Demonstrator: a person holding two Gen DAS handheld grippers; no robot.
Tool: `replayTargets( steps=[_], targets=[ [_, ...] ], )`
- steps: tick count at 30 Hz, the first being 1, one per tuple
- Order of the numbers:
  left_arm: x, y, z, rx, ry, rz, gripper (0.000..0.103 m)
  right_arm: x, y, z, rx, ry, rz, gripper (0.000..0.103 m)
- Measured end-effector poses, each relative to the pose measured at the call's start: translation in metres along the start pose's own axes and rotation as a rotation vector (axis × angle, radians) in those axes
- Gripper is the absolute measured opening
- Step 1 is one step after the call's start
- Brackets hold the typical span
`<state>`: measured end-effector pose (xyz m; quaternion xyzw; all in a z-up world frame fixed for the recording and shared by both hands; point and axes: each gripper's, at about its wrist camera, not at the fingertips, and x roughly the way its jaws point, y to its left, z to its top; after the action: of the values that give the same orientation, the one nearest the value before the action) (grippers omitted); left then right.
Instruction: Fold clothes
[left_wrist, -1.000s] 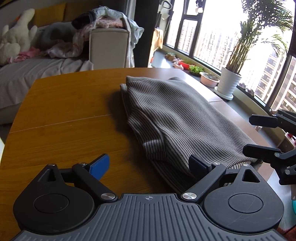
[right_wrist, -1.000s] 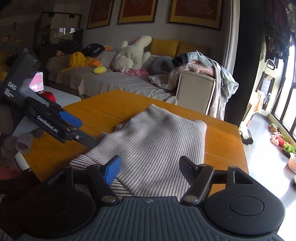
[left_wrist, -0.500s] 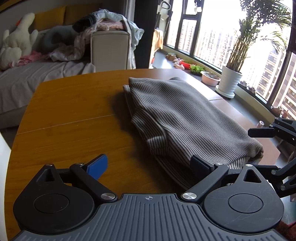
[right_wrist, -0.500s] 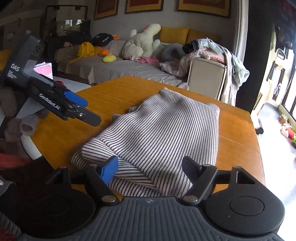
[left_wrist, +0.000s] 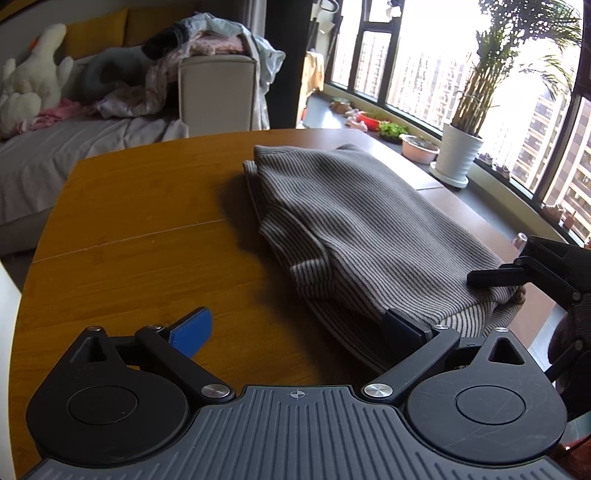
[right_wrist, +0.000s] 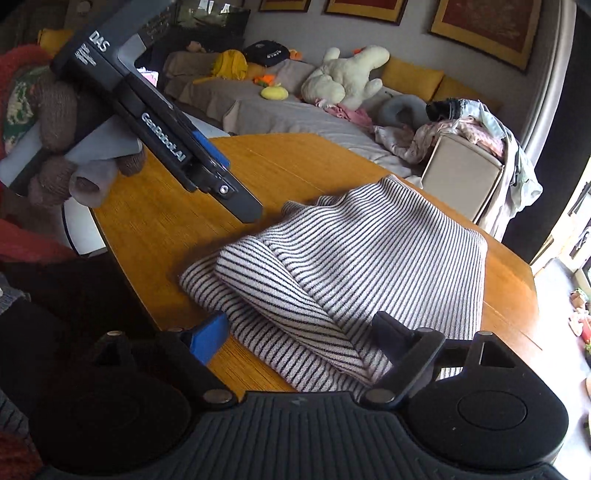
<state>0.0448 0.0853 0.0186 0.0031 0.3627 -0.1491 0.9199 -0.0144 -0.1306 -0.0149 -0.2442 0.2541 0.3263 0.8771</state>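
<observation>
A striped knit garment (left_wrist: 354, 229) lies folded on the wooden table (left_wrist: 140, 229); it also shows in the right wrist view (right_wrist: 362, 266). My left gripper (left_wrist: 299, 328) is open and empty, above the table just left of the garment's near edge. My right gripper (right_wrist: 299, 332) is open and empty, its fingers either side of the garment's near folded corner. In the left wrist view the right gripper's fingers (left_wrist: 495, 277) hover at the garment's right end. In the right wrist view the left gripper (right_wrist: 236, 206) hangs above the table left of the garment.
A sofa with a plush toy (right_wrist: 343, 79) and a pile of clothes (right_wrist: 465, 125) stands beyond the table. A potted plant (left_wrist: 461, 147) and bowl (left_wrist: 419, 149) sit on the window ledge at right. The table edge runs close under both grippers.
Both grippers have drawn back from the garment and risen slightly, staying open. The garment lies still in its folded shape.
</observation>
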Motion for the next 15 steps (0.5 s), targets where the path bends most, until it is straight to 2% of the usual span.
replayTargets(
  steps=[4,5,6,8,11,15],
  targets=[
    [-0.006,-0.003,-0.003,0.038,0.004,-0.007,0.102,0.006,0.001,-0.001,-0.024,-0.001,-0.018,0.091],
    [-0.008,-0.004,-0.004,0.050,0.004,-0.010,0.103,0.006,-0.001,-0.001,-0.011,0.002,-0.017,0.088],
    [-0.010,-0.005,-0.004,0.065,0.002,-0.013,0.103,0.007,-0.004,0.000,0.009,0.007,-0.012,0.082],
    [-0.015,-0.008,-0.006,0.100,-0.005,-0.018,0.103,0.009,-0.014,0.001,0.086,0.018,0.010,0.079],
    [-0.023,-0.012,-0.008,0.148,-0.018,-0.020,0.103,0.010,-0.027,0.002,0.185,0.023,0.040,0.077],
    [-0.032,-0.013,-0.011,0.198,-0.029,-0.051,0.103,0.010,-0.035,0.002,0.236,0.026,0.062,0.075]
  ],
)
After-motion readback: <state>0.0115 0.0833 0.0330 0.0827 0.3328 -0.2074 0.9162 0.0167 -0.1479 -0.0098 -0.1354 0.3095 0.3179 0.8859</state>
